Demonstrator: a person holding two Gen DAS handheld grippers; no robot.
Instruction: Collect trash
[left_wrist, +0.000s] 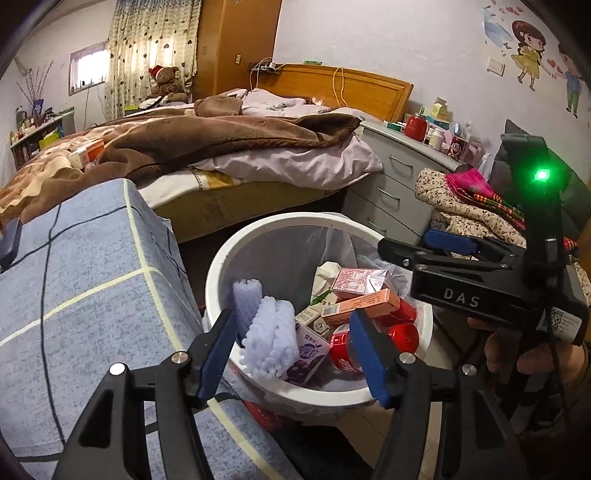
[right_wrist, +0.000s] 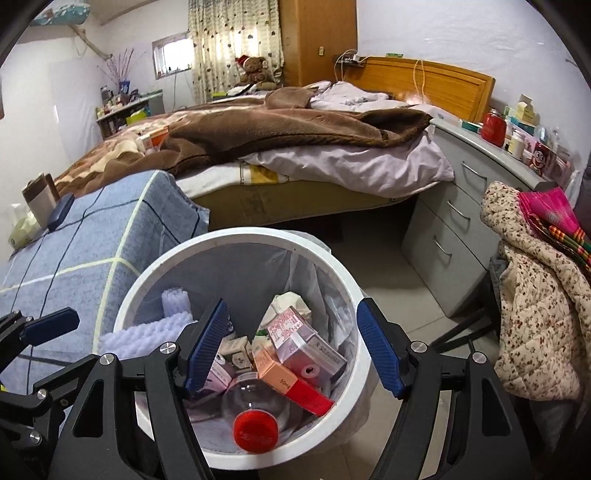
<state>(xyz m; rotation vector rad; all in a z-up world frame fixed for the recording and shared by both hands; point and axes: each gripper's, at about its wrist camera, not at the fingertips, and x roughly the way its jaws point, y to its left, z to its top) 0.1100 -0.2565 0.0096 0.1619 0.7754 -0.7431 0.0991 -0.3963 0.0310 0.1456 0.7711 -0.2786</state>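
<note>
Left gripper (left_wrist: 295, 350), right gripper (right_wrist: 291, 354) both spread, empty, above bin (right_wrist: 236, 236); trash overlaps, labels unreadable.

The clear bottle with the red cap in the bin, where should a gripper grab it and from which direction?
Grip the clear bottle at its red cap, coming from above. It lies cap-up toward the near rim of the bin, boxes crowding its body, so probably only that end is free.
</note>
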